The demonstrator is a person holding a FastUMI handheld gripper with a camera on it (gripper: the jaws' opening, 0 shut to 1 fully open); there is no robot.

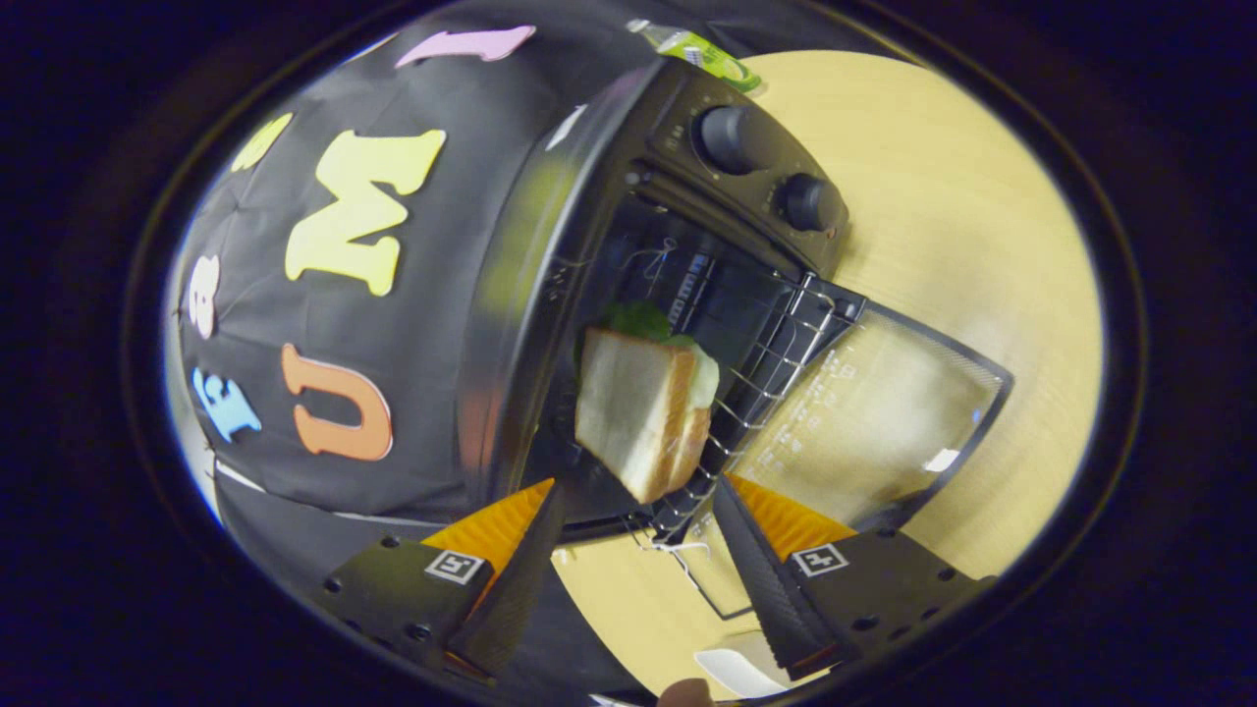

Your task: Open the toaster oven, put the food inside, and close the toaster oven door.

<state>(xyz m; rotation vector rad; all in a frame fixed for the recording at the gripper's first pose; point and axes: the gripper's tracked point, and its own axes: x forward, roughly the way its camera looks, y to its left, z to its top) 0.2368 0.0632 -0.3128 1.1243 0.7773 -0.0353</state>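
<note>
Pale wood-grain tabletop spread under everything, and black cloth walled the booth behind the toaster oven. The whole view was tilted, so the oven appeared rotated. Its glass door lay swung fully open, flat out over the table, with the dark cavity exposed behind it. One wire rack reached from the cavity toward the door hinge. One sandwich, two slices of white bread with green leaf showing at its far end, rested on the rack at the mouth of the cavity, just ahead of the fingers and in line with the gap between them. Two round knobs sat on the control panel beside the cavity. Beyond the oven lay one green-labelled bottle, partly hidden by the oven body. Near the fingers, a thin white string trailed off the rack edge, and a pale flat object lay on the table between them. The gripper was released, its two fingers spread wide and touching nothing; the sandwich sat free of both.
</note>
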